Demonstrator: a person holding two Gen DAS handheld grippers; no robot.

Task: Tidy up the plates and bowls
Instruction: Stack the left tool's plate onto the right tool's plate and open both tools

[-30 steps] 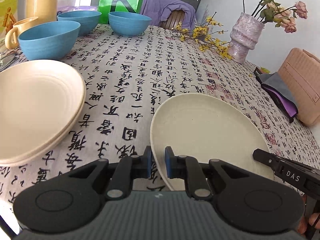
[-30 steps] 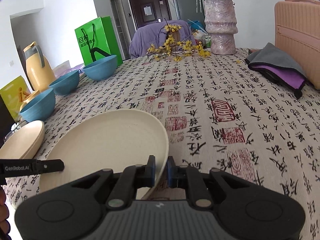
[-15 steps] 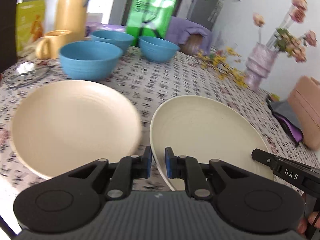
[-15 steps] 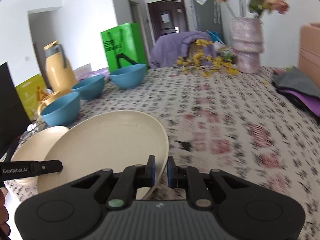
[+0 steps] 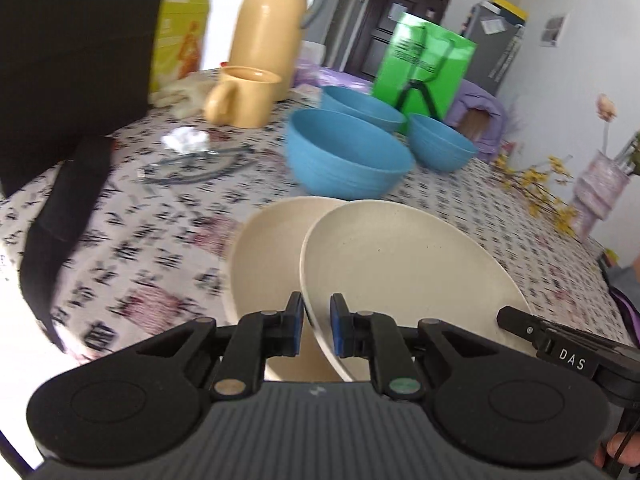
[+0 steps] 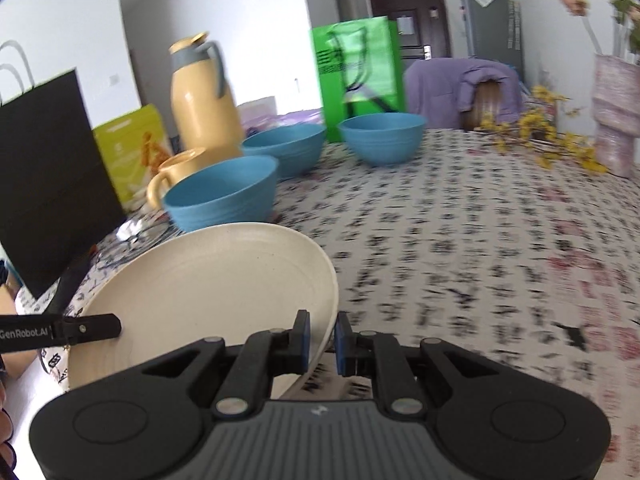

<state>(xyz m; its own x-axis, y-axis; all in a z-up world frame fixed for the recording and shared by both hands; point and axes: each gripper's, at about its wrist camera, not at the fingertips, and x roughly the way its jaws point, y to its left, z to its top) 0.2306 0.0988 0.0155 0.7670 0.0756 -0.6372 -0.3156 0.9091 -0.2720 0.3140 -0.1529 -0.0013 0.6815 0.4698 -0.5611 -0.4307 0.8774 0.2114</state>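
Both grippers hold one cream plate (image 5: 404, 272) off the table by opposite rims. My left gripper (image 5: 317, 328) is shut on its left rim, my right gripper (image 6: 322, 338) is shut on its right rim (image 6: 224, 280). The held plate hangs over the right part of the cream plate stack (image 5: 268, 248) lying on the table. Three blue bowls stand behind: the nearest (image 5: 344, 156), one behind it (image 5: 360, 106) and one to the right (image 5: 440, 142).
A yellow mug (image 5: 244, 96), a yellow thermos (image 5: 266, 24) and a black bag (image 5: 72, 48) stand at the left. A green bag (image 5: 424, 64) stands behind the bowls. A vase (image 6: 614, 112) with yellow flowers (image 6: 540, 136) stands at the right.
Both grippers have carried the plate to the left, from beside the cream stack to over it. The bowls, mug and thermos now look closer and more central.
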